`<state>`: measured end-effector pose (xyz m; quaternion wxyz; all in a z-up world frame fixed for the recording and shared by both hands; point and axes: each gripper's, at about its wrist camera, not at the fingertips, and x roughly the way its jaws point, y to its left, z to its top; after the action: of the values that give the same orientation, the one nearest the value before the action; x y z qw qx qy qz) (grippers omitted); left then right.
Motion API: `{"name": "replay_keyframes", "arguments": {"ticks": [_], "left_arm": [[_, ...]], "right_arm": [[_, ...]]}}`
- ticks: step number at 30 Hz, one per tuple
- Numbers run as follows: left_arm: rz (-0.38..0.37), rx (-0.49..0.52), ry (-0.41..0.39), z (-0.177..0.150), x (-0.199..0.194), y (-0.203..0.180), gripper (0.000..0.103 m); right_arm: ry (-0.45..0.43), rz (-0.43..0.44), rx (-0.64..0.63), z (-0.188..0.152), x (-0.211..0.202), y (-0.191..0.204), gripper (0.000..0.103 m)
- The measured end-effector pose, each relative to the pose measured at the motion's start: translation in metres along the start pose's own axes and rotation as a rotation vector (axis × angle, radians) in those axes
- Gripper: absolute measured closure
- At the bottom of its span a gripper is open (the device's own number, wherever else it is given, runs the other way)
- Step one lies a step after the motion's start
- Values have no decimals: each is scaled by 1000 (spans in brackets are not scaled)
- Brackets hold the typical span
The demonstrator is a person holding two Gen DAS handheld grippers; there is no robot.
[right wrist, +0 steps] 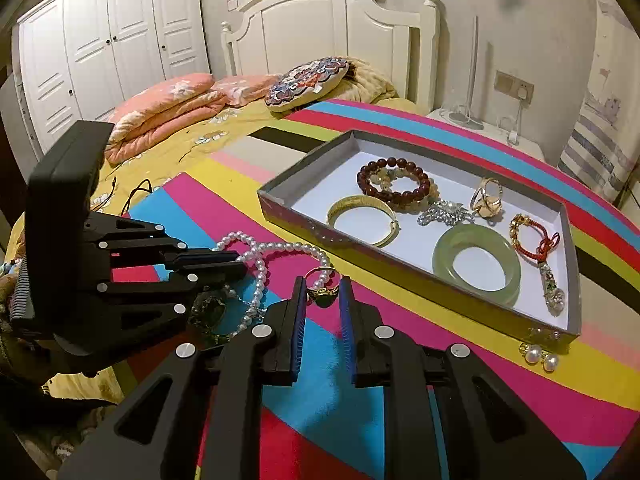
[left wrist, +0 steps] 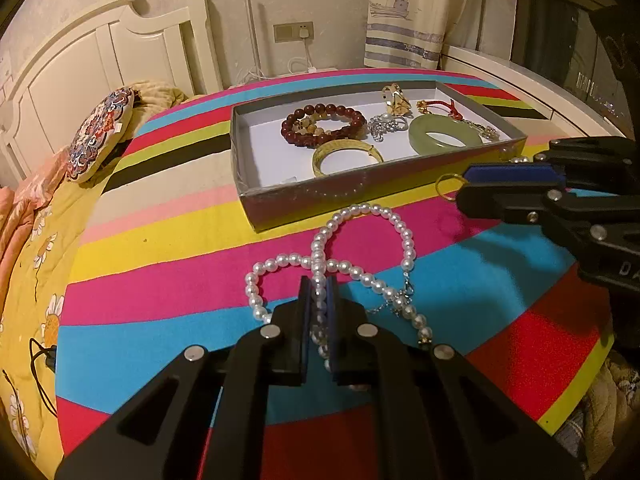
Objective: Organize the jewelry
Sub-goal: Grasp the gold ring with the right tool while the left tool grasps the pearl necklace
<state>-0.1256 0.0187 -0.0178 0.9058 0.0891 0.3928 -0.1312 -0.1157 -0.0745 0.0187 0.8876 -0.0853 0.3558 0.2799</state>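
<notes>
A white pearl necklace (left wrist: 400,228) lies looped on the striped cloth in front of a grey box (left wrist: 360,200). My left gripper (left wrist: 319,286) is shut on a strand of it near the cloth. In the right wrist view the left gripper (right wrist: 240,262) reaches in from the left over the pearl necklace (right wrist: 288,246). My right gripper (right wrist: 322,280) is shut on a gold ring with a green stone (right wrist: 322,298), held just above the cloth. In the left wrist view the gold ring (left wrist: 446,186) pokes out of the right gripper (left wrist: 464,184) near the box's front wall.
The grey box (right wrist: 400,270) holds a red bead bracelet (right wrist: 394,186), a gold bangle (right wrist: 362,220), a jade bangle (right wrist: 476,264), a silver brooch (right wrist: 444,214), a gold ring (right wrist: 486,198) and a red cord charm (right wrist: 540,248). Pearl earrings (right wrist: 540,356) lie outside its near corner. A dark green piece (right wrist: 208,312) sits under the left gripper.
</notes>
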Motion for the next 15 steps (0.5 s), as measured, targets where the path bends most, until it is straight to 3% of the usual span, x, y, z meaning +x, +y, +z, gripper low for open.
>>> {"name": "replay_keyframes", "arguments": {"ticks": [7, 15], "left_arm": [[1, -2, -37, 4, -13, -6, 96], [39, 42, -143, 25, -57, -20, 96]], "right_arm": [[-36, -11, -6, 1, -20, 0, 86], [-105, -36, -3, 3, -55, -4, 86]]}}
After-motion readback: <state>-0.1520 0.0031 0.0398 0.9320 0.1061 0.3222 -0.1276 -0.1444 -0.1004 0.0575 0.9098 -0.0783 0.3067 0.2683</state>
